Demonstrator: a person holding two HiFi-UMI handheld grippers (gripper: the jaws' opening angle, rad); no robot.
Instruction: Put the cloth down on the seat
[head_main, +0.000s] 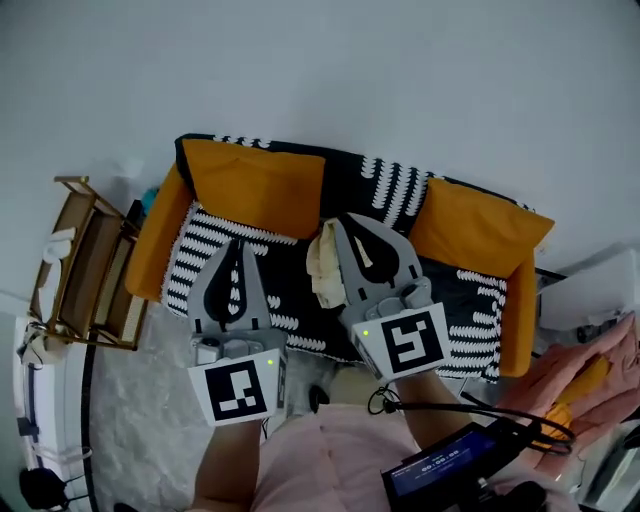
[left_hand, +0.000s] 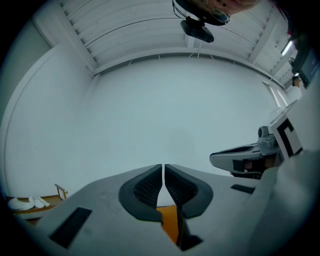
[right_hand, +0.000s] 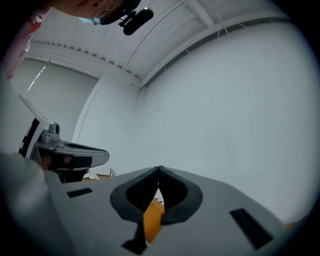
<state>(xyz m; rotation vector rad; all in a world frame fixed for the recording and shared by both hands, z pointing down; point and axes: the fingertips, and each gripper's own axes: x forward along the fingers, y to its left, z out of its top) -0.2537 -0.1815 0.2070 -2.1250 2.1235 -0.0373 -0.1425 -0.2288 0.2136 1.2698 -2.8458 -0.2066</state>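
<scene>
Head view: two claws are hovering above the seat (head_main: 300, 312), the left claw (head_main: 238, 248) and the right claw (head_main: 337, 226) each pinching closed on nothing. One cream cloth (head_main: 324, 266) is lying crumpled just left of the right claw's tip, between the pair. The set-down is looking complete, and the next move is likely calling for drawing both claws clear. Two orange cushions (head_main: 250, 185) are leaning beyond the claws.

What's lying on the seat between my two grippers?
In the head view, a crumpled cream cloth lies on the patterned seat between the left gripper and right gripper, nearer the right.
</scene>
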